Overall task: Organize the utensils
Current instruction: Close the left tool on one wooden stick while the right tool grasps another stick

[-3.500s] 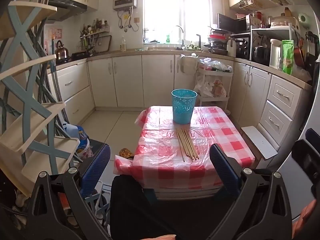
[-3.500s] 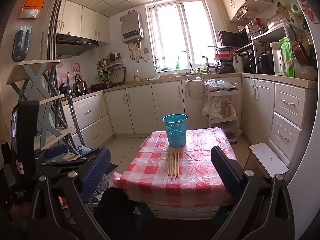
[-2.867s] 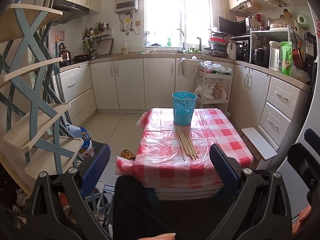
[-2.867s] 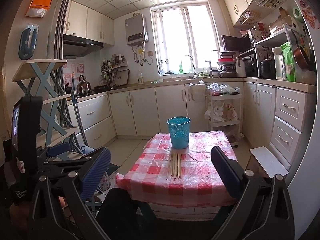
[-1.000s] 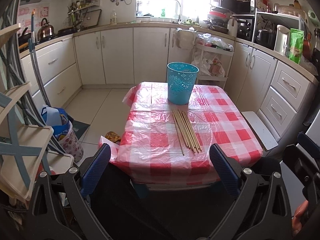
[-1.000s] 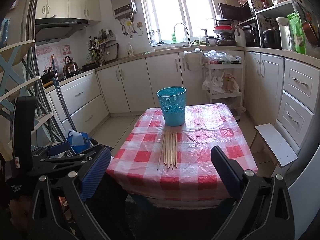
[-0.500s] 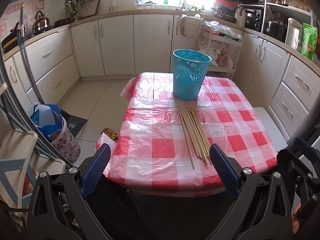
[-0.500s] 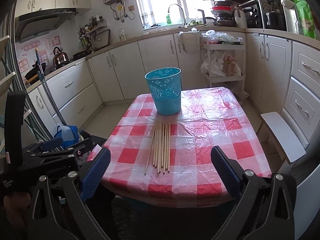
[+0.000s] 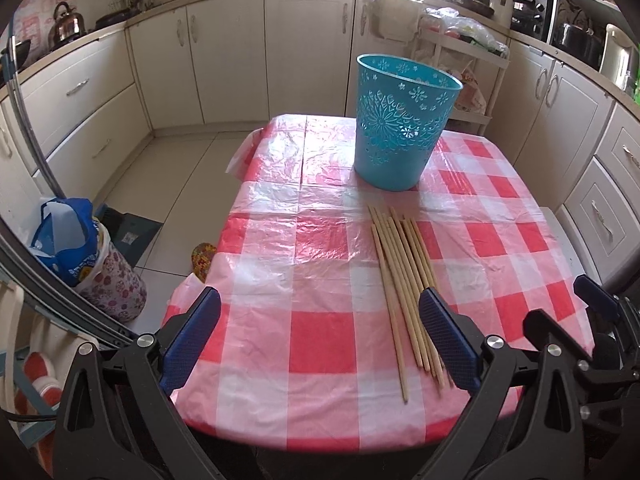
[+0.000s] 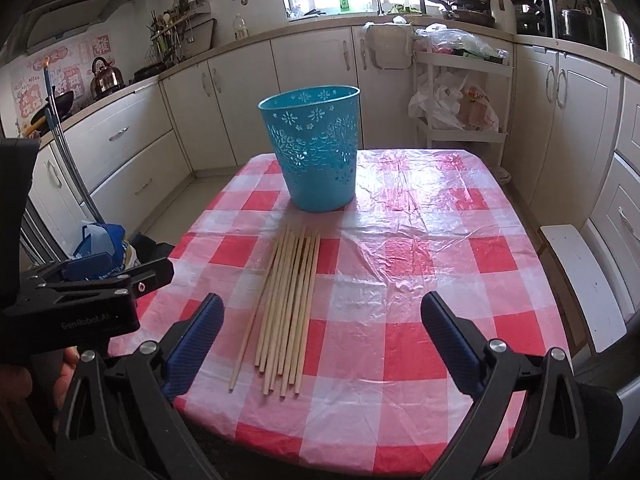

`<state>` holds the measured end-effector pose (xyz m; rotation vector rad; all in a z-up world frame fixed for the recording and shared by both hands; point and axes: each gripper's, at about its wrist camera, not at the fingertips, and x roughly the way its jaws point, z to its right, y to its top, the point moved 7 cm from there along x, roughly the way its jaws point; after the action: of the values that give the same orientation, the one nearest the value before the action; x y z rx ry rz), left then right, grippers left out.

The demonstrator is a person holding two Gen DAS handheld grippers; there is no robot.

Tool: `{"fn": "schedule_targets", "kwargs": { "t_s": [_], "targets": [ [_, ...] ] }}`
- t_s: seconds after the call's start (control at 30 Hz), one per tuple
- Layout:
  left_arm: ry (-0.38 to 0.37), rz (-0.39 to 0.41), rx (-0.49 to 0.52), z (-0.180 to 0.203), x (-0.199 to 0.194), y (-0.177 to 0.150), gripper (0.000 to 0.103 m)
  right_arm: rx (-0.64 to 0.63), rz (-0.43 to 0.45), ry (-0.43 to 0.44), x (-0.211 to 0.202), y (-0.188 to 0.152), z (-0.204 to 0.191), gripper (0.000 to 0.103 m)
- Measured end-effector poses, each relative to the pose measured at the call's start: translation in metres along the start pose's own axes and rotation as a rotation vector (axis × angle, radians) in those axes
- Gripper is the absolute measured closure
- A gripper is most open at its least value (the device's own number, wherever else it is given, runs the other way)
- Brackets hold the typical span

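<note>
Both tools hang over the near edge of the worktop (image 9: 320, 332), which is covered by a red-and-white checked plastic cloth. The left tool (image 9: 320, 332) has its blue-padded fingers (image 9: 192, 336) spread wide apart with nothing between them, and the right tool (image 10: 320, 340) is just as wide apart and empty. The task's things are the chopsticks (image 10: 288, 308), roughly ten pale wooden sticks lying flat and close together near the middle of the worktop, running from the near edge toward the far one; their far tips are bunched near the base of the blue bin (image 10: 316, 152) and their near ends fan out slightly, one stick straying to the left of the rest. They look plain, slim, unvarnished and all of one length. The blue bin, a perforated plastic container with flower cut-outs, stands upright toward the far edge, in line with the sticks, probably so they can be lifted and dropped in end-first. The wide spread of both tools suits a first approach: nothing is gripped yet and every stick appears to be still outside the bin. In the left view the right finger sits just over the near ends of the sticks, though whether it touches them cannot be told.
</note>
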<state>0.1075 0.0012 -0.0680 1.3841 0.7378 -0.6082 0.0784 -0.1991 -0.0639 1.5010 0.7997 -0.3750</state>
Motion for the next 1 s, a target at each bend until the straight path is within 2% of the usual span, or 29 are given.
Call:
{"fn": "schedule_targets", "kwargs": {
  "t_s": [0.07, 0.1, 0.17, 0.23, 0.53, 0.8, 1.0],
  "targets": [
    [0.002, -0.017, 0.007, 0.004, 0.016, 0.002, 0.008, -0.008, -0.039, 0.001, 0.020, -0.002, 0.003, 0.031],
    [0.002, -0.025, 0.011, 0.005, 0.023, 0.003, 0.008, -0.006, -0.055, 0.008, 0.029, -0.003, 0.004, 0.034],
    [0.009, -0.043, 0.024, 0.010, 0.039, 0.004, 0.008, -0.012, -0.089, 0.024, 0.049, -0.005, 0.004, 0.051],
    [0.015, -0.059, 0.034, 0.012, 0.052, 0.004, 0.008, -0.022, -0.112, 0.030, 0.065, -0.005, 0.005, 0.055],
    [0.032, -0.114, 0.061, 0.019, 0.102, 0.007, 0.008, -0.068, -0.203, 0.022, 0.125, 0.004, 0.007, 0.065],
    [0.023, -0.129, 0.089, 0.021, 0.118, 0.009, 0.008, -0.075, -0.244, 0.067, 0.146, 0.012, 0.008, 0.065],
    [0.021, -0.140, 0.092, 0.020, 0.124, 0.005, 0.008, -0.111, -0.261, 0.063, 0.154, 0.016, 0.007, 0.065]
  ]
}}
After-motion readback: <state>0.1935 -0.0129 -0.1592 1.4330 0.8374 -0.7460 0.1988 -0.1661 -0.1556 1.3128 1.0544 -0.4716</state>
